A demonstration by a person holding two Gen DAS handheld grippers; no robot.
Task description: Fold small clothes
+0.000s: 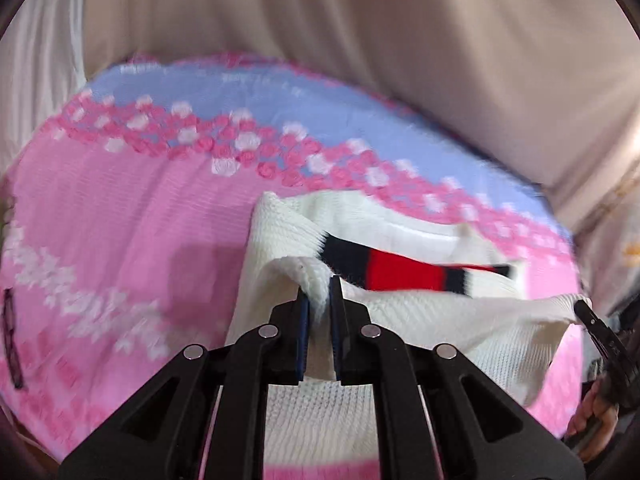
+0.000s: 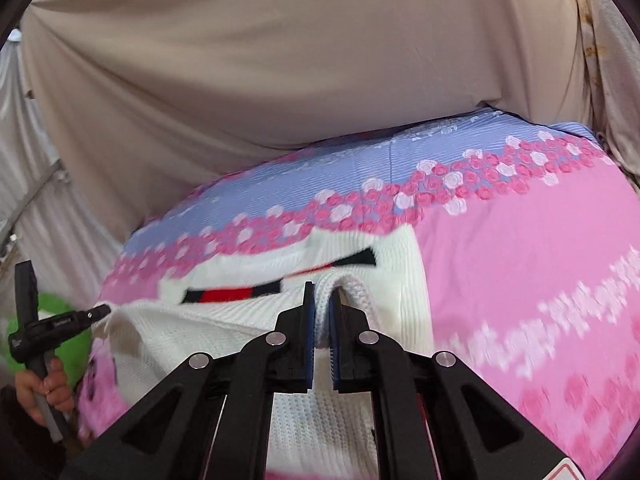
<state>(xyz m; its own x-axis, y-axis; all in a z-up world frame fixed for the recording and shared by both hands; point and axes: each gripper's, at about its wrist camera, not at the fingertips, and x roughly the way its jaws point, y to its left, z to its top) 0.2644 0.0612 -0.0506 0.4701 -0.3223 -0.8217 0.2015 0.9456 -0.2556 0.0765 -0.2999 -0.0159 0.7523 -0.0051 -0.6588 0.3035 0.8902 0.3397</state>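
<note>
Pink floral bedsheet (image 1: 120, 220) under white sweater (image 1: 440, 320), beige curtain (image 1: 360, 40) behind.

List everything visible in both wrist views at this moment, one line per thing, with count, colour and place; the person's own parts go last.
knit garment: one, white with a navy and red stripe band, on the bedsheet, its near edge lifted by both grippers
bedsheet: one, pink with a lilac band and rose print, spread under the garment
backdrop cloth: beige, draped behind the sheet
green thing: one, at the far left of the right wrist view, too hidden to identify
left gripper: one, black with blue pads, shut on the garment's edge
right gripper: one, black with blue pads, shut on the garment's edge
hands: two, each gripping a gripper handle at the frame edges
</note>
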